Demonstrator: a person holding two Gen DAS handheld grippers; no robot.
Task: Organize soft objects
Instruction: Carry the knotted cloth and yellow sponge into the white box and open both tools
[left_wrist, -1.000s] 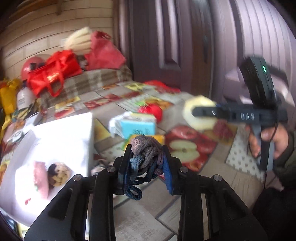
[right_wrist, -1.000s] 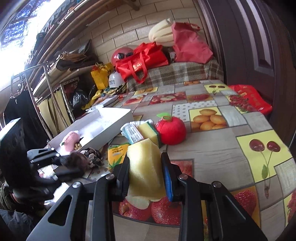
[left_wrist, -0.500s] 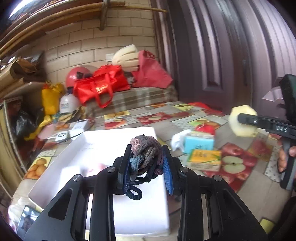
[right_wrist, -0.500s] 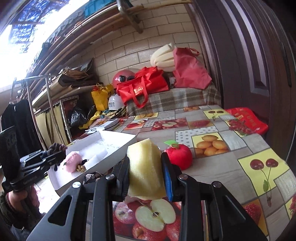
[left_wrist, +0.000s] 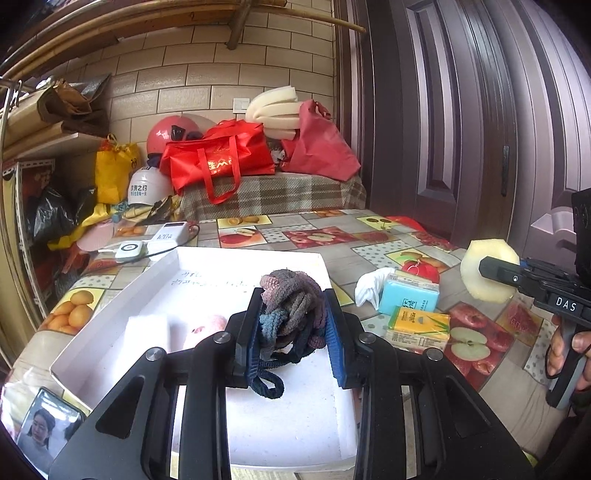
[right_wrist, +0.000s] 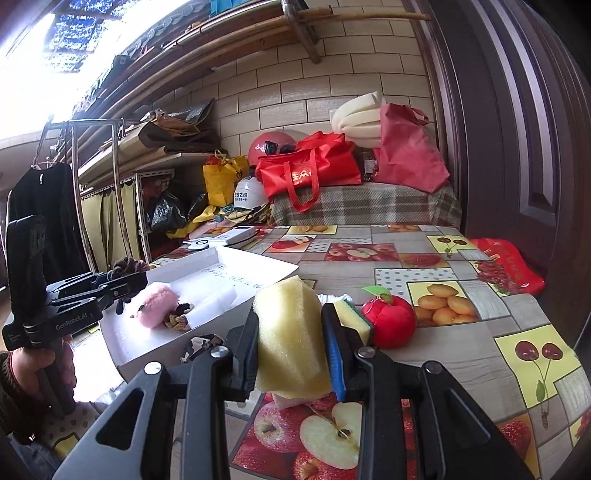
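Fruit-patterned tabletop (left_wrist: 280, 236) is carrying a white shallow box (left_wrist: 155, 284); left gripper (left_wrist: 293, 332) jaws are clamping a squashy bundle of knitted hair ties (left_wrist: 291, 306) over it; right gripper (right_wrist: 291, 354) jaws are pinching light yellow foam sponge (right_wrist: 290, 332) mid-body.

You have swung your left gripper (left_wrist: 293, 328), with the bundle of hair ties (left_wrist: 291, 314), from over the fruit-print tablecloth (left_wrist: 332, 236) to above the white box (left_wrist: 155, 288). Your right gripper (right_wrist: 291, 350) has lifted the yellow sponge (right_wrist: 290, 332) clear of the table, so the red plush apple (right_wrist: 389, 319) now sits lower right of it.
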